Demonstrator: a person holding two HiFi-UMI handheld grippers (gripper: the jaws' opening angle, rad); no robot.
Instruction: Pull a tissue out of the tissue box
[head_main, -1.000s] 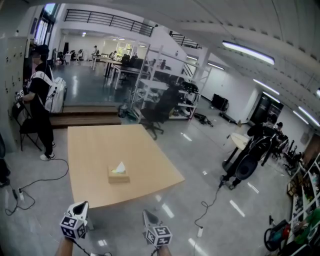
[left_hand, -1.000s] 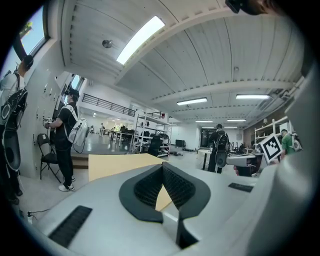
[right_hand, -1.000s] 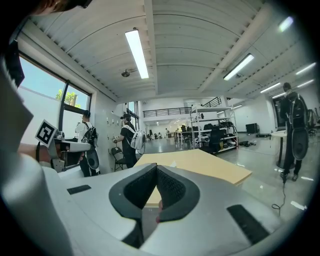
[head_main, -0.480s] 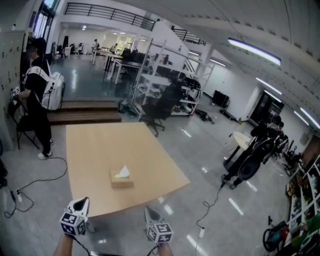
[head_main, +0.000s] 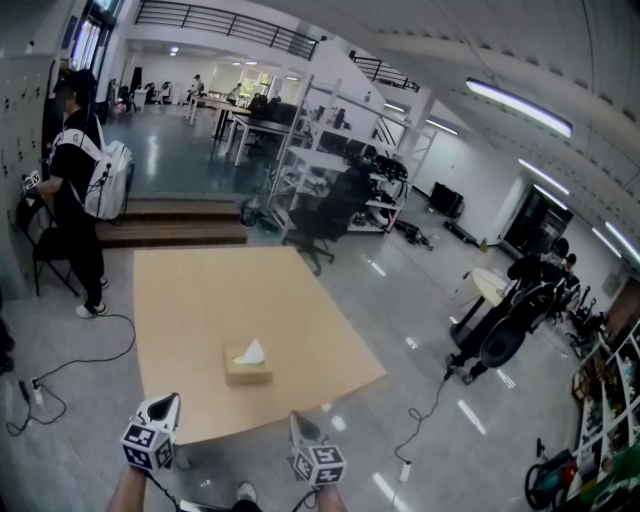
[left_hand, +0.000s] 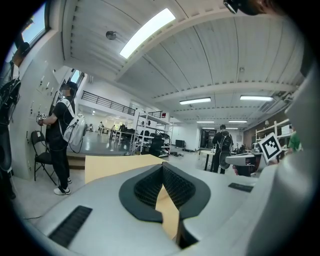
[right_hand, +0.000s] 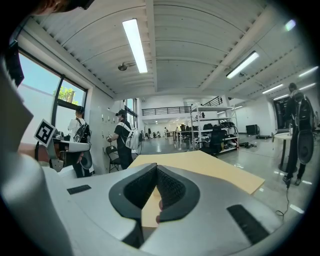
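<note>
A brown tissue box with a white tissue sticking up from its slot sits on the light wooden table, close to the near edge. Both grippers hover short of that edge, over the floor. My left gripper is at the lower left and my right gripper at the lower middle; both point toward the table. In the left gripper view the left gripper has its pads meeting at the tips with nothing between them. The right gripper looks the same in the right gripper view. The box is hidden in both gripper views.
A person with a white backpack stands by a folding chair left of the table. Cables trail on the floor there. A black office chair and metal shelves stand beyond the table. Another person stands at the right.
The table and tissue box have drawn closer and lower in the head view as both grippers advanced toward them. A shoe now shows at the bottom edge.
</note>
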